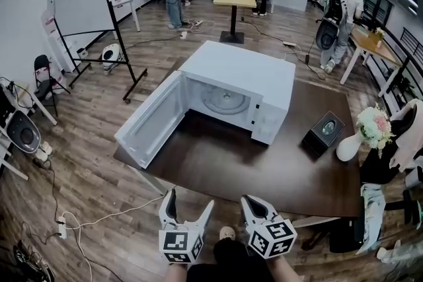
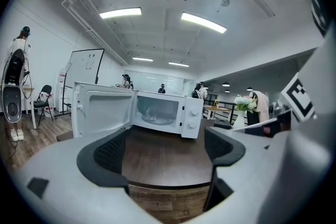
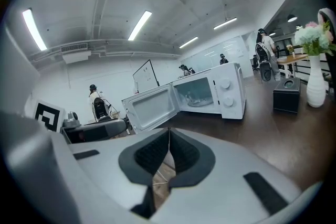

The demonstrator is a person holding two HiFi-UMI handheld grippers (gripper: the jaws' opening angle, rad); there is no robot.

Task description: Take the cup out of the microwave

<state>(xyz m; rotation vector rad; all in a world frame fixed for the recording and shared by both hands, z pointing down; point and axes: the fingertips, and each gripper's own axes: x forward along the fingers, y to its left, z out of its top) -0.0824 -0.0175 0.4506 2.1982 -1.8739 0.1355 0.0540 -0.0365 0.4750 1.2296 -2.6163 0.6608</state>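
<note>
Nearest, just short of the dark surface's (image 1: 264, 172) front edge, the left tongs (image 1: 188, 208) are released, jaws wide apart with nothing between them. Beside them, the right tongs (image 1: 253, 203) are clenched shut on nothing. Farther back on the surface stands a white microwave (image 1: 241, 72), its door (image 1: 149, 121) swung open leftward. Inside, a clear cup (image 2: 148, 112) sits on the turntable, well apart from both tongs.

glossy white microwave (image 1: 246, 86), matt wood table (image 1: 264, 175)

Parted tongs (image 2: 165, 150) face the open microwave (image 2: 190, 116).
</note>
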